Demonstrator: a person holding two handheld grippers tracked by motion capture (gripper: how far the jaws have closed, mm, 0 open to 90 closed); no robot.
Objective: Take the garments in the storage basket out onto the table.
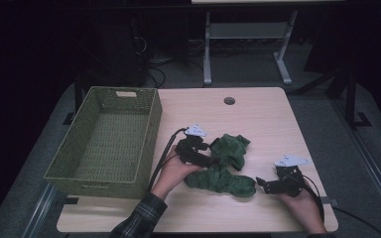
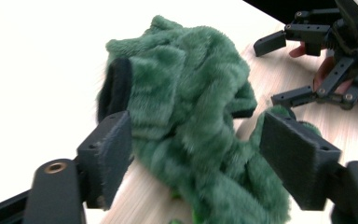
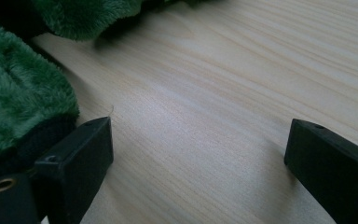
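Roughly at the middle of the tabletop (image 1: 258,114), a green fuzzy garment (image 1: 224,163) is seen lying in a crumpled heap. Its long axis is laid diagonally in the high view, from a bunched end toward the far side down to a narrower end (image 1: 243,187) pointing toward the person's right and near edge. A darker lining is shown at an opening of the fabric in the left gripper view (image 2: 114,86).

The left gripper (image 1: 198,151) is held at the left flank of the garment, with its cable trailing back beside the person's left hand (image 1: 171,171). Its fingers (image 2: 107,149) are spread wide, and the plush fabric is seen between them; the nearer pad is just beside the cloth, and whether the fabric is actually touched cannot be told. No pinch on the garment is shown.

The right gripper (image 1: 268,184) is held just beside the narrow end of the garment, low over the bare wood, by the person's right hand (image 1: 302,206). Its fingers (image 3: 81,154) are spread wide apart, with only wood grain between them; one pad is seen right next to the green fabric (image 3: 23,102), and nothing is gripped.

A woven green basket (image 1: 149,144) is set at the left part of the tabletop, well apart from the right gripper and near the left one.
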